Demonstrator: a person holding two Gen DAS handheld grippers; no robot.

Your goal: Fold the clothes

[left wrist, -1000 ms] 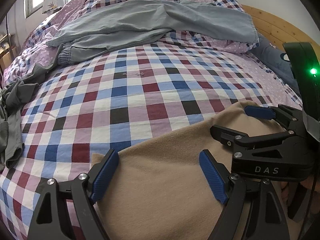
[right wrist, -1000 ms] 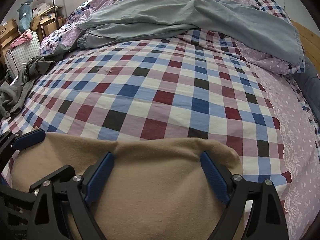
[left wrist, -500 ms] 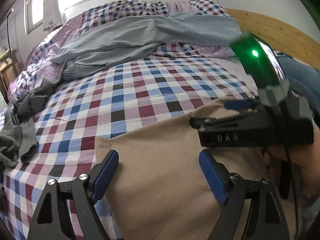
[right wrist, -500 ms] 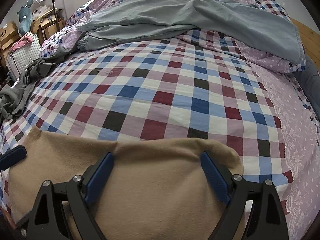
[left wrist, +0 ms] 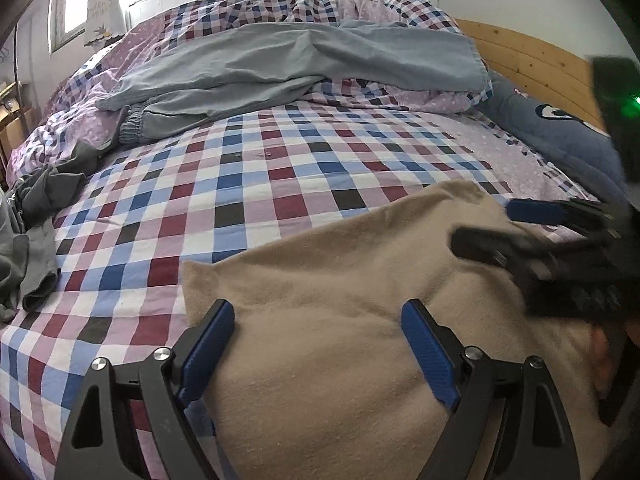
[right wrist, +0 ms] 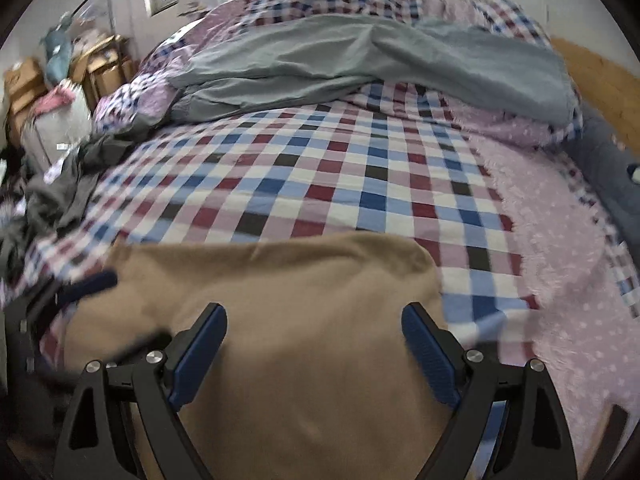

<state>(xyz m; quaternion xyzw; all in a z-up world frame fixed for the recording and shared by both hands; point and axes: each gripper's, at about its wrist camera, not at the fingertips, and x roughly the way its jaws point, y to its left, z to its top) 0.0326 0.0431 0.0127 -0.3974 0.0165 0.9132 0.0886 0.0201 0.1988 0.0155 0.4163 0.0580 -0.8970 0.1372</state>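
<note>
Left gripper (left wrist: 318, 344): jaws spread wide, blue pads clear on both sides, nothing held. It hovers over the near left part of the tan garment (left wrist: 352, 320). Right gripper (right wrist: 314, 344): jaws equally wide apart, nothing between the pads, positioned over the near right part of the same garment; in the left wrist view it appears blurred at the right edge.

The tan garment lies flat at the near edge of the checked bedsheet (left wrist: 248, 184), its long axis running left to right across the bed. One far corner points toward the left side; the opposite far corner, rounded, sits toward the right, near the pink dotted strip (right wrist: 560, 240).

Beyond it, well apart, grey trousers (left wrist: 288, 64) lie across the bunched quilt at the far side, waistband to the left. A heap of dark grey clothes (left wrist: 32, 232) rests on the left edge of the bed. A wooden headboard (left wrist: 532, 64) and a blue pillow (left wrist: 560, 136) stand to the right
</note>
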